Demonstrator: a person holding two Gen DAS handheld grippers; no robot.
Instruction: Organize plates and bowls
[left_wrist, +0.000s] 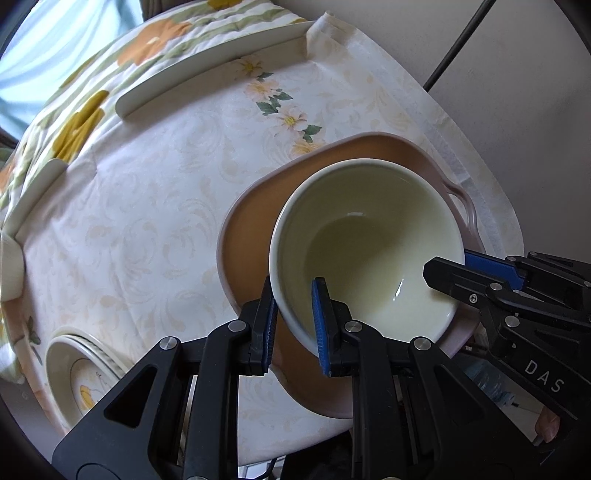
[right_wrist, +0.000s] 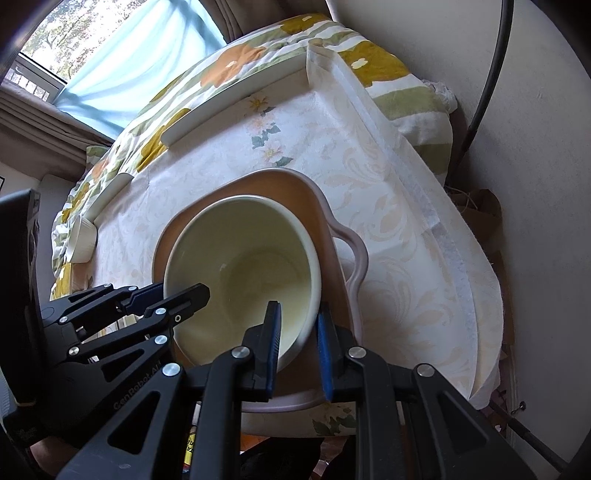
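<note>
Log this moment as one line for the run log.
left tool: shut on cream bowl rim | right tool: shut on opposite rim | bowl: over pink handled dish, contact unclear | stage: placing

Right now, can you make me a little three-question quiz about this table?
1. True or false: the cream bowl sits upside down.
2. How many grippers clamp the bowl's rim: A one, B two, C none?
3. What colour is the handled dish under the bowl?

Key:
1. False; it is tilted with its opening showing.
2. B; the left gripper and the right gripper each have one of their fingers inside the rim and one outside.
3. Pink outside, tan inside.
</note>
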